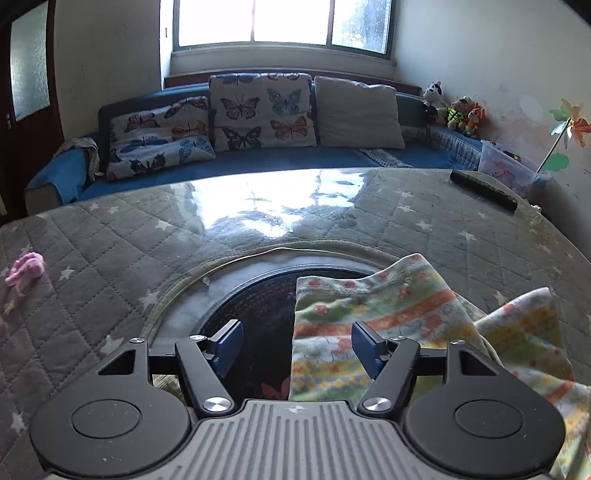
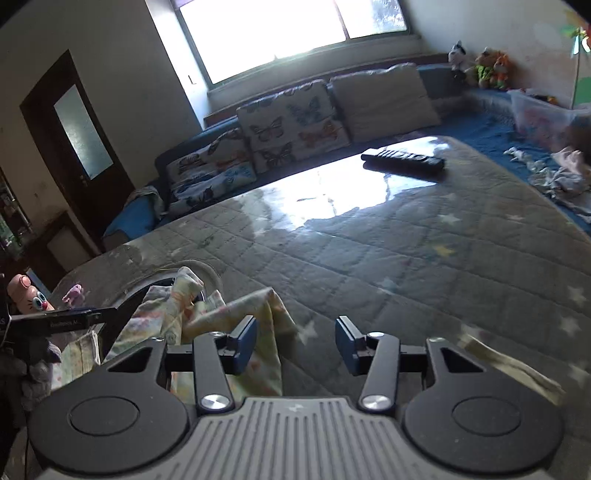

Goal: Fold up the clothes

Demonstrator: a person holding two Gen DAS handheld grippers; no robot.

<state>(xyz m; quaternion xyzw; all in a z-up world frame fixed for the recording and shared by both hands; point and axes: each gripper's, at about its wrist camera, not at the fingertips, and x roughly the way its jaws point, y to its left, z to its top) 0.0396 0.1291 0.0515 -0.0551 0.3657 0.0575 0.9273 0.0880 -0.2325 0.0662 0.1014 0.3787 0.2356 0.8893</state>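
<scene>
A sunlit room with a wide window (image 1: 284,22) and a blue sofa (image 1: 236,162) carrying butterfly-print cushions (image 1: 258,110) and a plain beige one (image 1: 358,112) lies behind a table covered in a grey quilted cloth with white stars (image 1: 110,251) under a glossy clear sheet that mirrors the window. A dark round opening (image 1: 258,306) in the cloth sits at the near edge of the table in the left wrist view. The left gripper (image 1: 297,341) hovers over that opening with its blue-padded jaws spread wide and nothing between them; the garment (image 1: 388,314), a small pale piece with orange, yellow and green printed bands, lies crumpled across the right part of the opening and the cloth beside it, passing under the right-hand finger. In the right wrist view the right gripper (image 2: 295,345) is likewise wide open and holds nothing, and the garment (image 2: 258,314) lies low and to the left, its nearest fold under the left-hand finger. A black remote control (image 2: 402,159) rests on the far side of the table, a small pink object (image 1: 26,267) near its left edge, and soft toys (image 1: 454,110) sit in the sofa's corner
</scene>
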